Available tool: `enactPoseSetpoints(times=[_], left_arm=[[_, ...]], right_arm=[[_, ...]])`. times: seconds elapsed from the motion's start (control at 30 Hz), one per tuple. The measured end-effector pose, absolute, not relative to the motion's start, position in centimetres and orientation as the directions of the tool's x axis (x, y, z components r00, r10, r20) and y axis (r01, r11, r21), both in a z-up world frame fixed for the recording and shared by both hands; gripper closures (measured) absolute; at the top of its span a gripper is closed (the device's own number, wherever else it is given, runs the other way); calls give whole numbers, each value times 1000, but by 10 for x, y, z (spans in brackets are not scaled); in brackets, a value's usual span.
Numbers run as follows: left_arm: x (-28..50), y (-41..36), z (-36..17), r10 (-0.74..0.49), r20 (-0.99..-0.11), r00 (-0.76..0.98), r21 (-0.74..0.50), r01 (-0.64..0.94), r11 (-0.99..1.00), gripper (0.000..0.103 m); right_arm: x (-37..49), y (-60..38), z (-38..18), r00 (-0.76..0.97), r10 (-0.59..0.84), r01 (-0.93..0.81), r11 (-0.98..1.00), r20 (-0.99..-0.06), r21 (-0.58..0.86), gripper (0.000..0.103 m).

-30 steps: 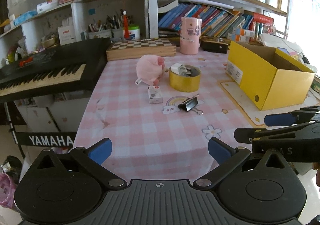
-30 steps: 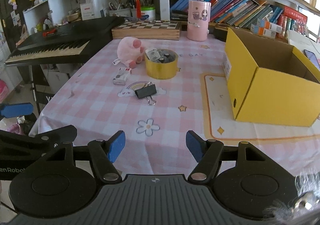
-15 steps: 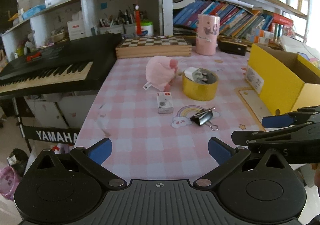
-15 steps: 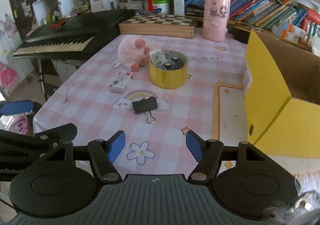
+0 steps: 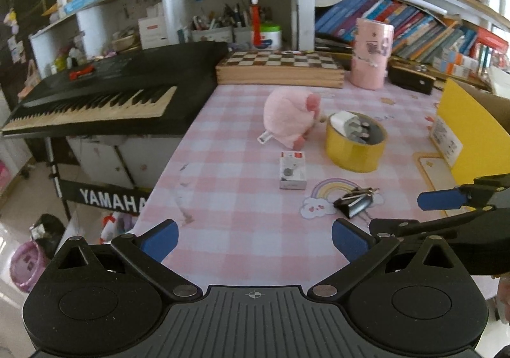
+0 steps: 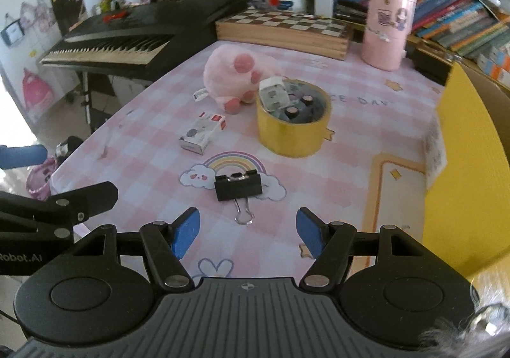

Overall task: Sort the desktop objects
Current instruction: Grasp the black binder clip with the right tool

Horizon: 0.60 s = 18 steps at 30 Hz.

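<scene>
Both tongs are in the approach step of the sorting, with nothing picked up yet.

The yellow box (image 6: 471,173) is the largest thing, standing open-topped to the right of the right tongs (image 6: 248,235) and probably the place where the loose items belong. Ahead of both tongs, further up the checked tablecloth (image 6: 143,173), lies the pink plush toy (image 6: 231,72), and touching it on its right is the yellow tape roll (image 6: 293,131) with a white plug and small batteries sitting inside its ring. A small white carton (image 6: 202,131) lies ahead and to the left of the right tongs. The black binder clip (image 6: 238,187) is nearest, just ahead of the right tongs' tips and lined up with the gap between them.

The right tongs are released, about half spread, touching nothing. The left tongs (image 5: 255,235) are spread wide and empty too, above the near table edge.

The next move likely calls for lowering the right tongs forward until the pads straddle the clip's body, then clenching.
</scene>
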<state>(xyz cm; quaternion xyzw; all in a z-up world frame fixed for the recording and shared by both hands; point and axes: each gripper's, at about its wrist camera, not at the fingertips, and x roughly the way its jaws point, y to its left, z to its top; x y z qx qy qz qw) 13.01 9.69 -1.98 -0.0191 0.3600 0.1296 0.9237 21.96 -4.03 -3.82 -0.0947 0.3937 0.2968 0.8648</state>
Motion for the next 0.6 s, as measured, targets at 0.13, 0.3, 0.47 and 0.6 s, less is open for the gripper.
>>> enactPoseSetpoints(times=[0.13,0.3,0.47,0.6], left_arm=[[134,99,-19,254,-673,694,69,-284,956,0],[140,100,-19,287,-678,676,85,-315,945,0],[147,101,-20,312,-683,661,98,-341,935,0],[154,101,-21,318,-688,653,102,-347,932,0]], right_arm=[[229,-32,-44,489,452,-625,778,-746,62,38],[243,-22,-50,470,462,-657,752,-752,51,39],[254,-14,-56,449,467,-689,723,-762,38,45],[261,-8,-60,432,473,-714,700,-768,30,53]])
